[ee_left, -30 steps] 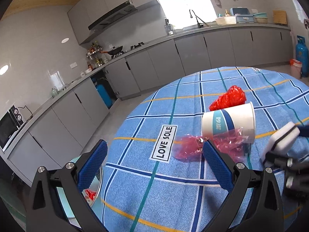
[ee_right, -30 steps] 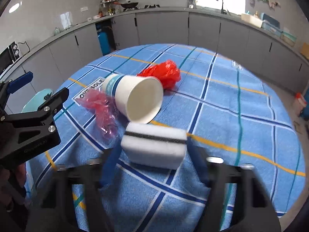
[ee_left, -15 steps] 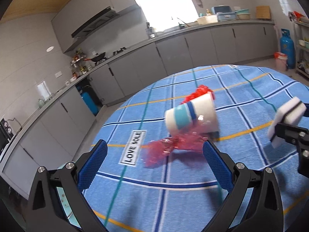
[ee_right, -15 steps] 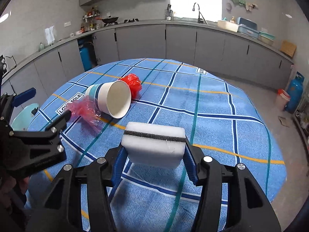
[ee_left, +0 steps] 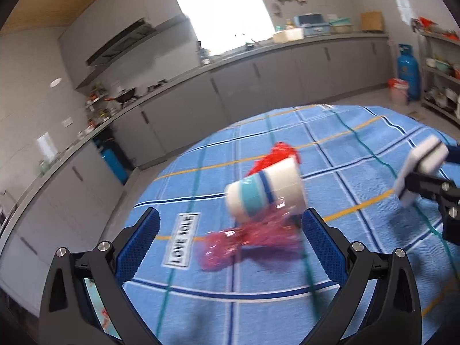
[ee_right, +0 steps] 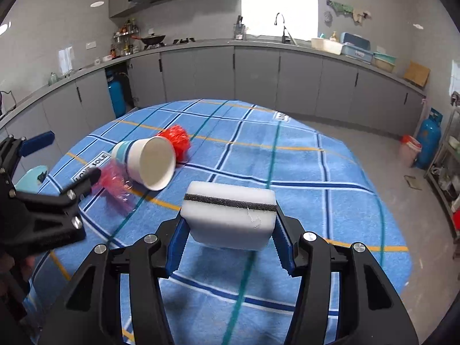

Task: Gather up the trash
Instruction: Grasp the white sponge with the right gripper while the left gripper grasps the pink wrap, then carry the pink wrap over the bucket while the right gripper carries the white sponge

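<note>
The tablecloth [ee_right: 302,172] is woven cloth, matt and ribbed. The cup [ee_right: 149,161] looks like smooth matt paper. The pink wrapper [ee_left: 247,238] is thin, glossy, crinkled plastic film. The sponge [ee_right: 230,215] is soft white foam with a coarse dark layer. Cabinets [ee_right: 258,77] are smooth matt grey.

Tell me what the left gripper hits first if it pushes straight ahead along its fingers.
Probably the pink plastic wrapper, lying between the open left gripper fingers' line, with the tipped paper cup just behind; depth is uncertain.
</note>
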